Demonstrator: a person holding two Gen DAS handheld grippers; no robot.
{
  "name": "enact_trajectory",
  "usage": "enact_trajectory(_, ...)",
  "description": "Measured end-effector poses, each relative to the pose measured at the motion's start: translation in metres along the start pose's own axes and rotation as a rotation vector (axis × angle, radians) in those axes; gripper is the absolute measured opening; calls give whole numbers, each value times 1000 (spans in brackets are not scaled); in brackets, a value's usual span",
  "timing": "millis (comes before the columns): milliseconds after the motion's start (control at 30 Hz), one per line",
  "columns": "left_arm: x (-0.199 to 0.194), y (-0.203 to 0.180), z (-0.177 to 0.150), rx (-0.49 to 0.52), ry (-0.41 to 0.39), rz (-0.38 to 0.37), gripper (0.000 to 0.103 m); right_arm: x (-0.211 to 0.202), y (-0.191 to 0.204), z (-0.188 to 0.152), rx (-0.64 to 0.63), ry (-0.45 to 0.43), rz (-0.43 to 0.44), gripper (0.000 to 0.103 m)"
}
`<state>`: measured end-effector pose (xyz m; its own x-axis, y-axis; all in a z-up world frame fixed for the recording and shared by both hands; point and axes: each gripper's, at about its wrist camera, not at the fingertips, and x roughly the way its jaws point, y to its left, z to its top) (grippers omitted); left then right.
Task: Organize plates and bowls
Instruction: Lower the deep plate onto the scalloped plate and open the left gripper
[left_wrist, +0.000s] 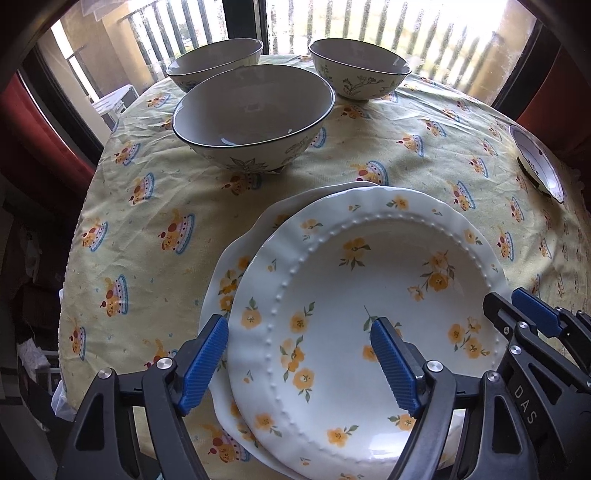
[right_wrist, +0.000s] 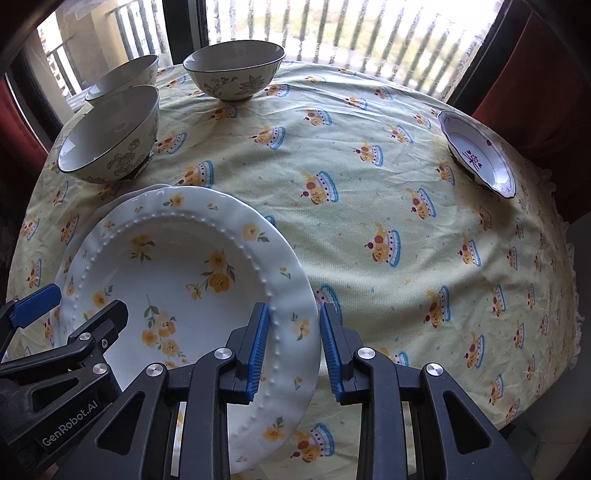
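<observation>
Right wrist view: right gripper (right_wrist: 293, 349) straddles right rim of the top flowered plate (right_wrist: 192, 280), pads close either side, contact unclear. Left gripper (left_wrist: 301, 363) jaws apart over the plate's left rim, gripping nothing. Plate sits on a second plate (left_wrist: 236, 266), near worktop (right_wrist: 406, 240) edge; three bowls (left_wrist: 255, 118) far, small dish (right_wrist: 480, 155) far right.

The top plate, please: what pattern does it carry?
Yellow-orange flowers on white, with a beaded ring; top plate shows best in the left wrist view.
</observation>
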<state>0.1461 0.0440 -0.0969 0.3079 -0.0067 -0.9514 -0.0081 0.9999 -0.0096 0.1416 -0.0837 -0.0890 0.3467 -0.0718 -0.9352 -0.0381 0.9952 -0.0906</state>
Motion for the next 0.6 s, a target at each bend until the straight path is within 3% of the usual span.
enact_trajectory(467, -3, 10, -1, -15, 11, -5, 83, 6, 12, 1, 17, 0, 9, 35)
enact_trajectory(600, -9, 9, -6, -3, 11, -21, 84, 3, 4, 3, 61, 23, 49, 35)
